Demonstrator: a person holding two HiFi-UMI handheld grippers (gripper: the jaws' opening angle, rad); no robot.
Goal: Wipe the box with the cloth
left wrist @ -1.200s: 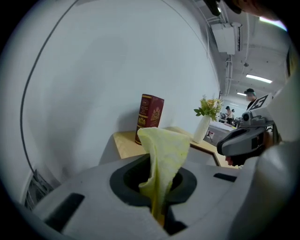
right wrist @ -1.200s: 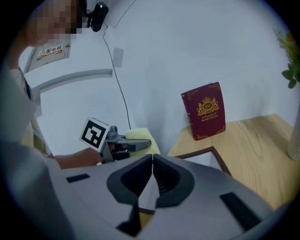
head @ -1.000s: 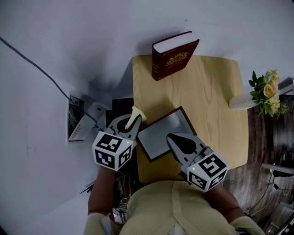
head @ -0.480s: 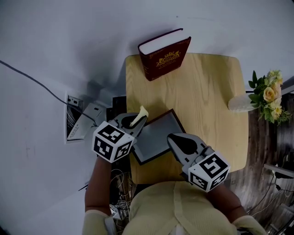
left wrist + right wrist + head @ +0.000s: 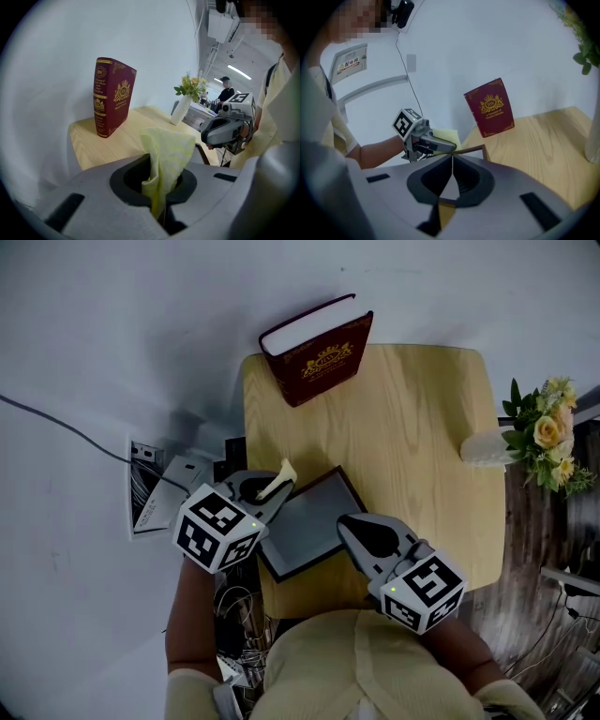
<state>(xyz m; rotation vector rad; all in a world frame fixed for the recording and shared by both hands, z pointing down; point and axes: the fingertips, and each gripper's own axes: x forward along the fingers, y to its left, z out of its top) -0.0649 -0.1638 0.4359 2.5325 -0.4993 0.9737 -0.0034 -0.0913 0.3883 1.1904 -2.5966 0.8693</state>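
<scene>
- Hidden: box [image 5: 307,519] left edge under left tool [image 5: 267,501], near corner under right tool [image 5: 354,526].
- Left tool clamped on yellow cloth [image 5: 280,478].
- Right tool closed, empty; contact with box unclear.

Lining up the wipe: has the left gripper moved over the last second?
Yes. In the head view the left gripper, shut on the cloth, has shifted right from the table's left edge, inward toward the box.

Wooden table [image 5: 422,427], red book [image 5: 319,357], shallow box [image 5: 305,521], vase [image 5: 483,448]
</scene>
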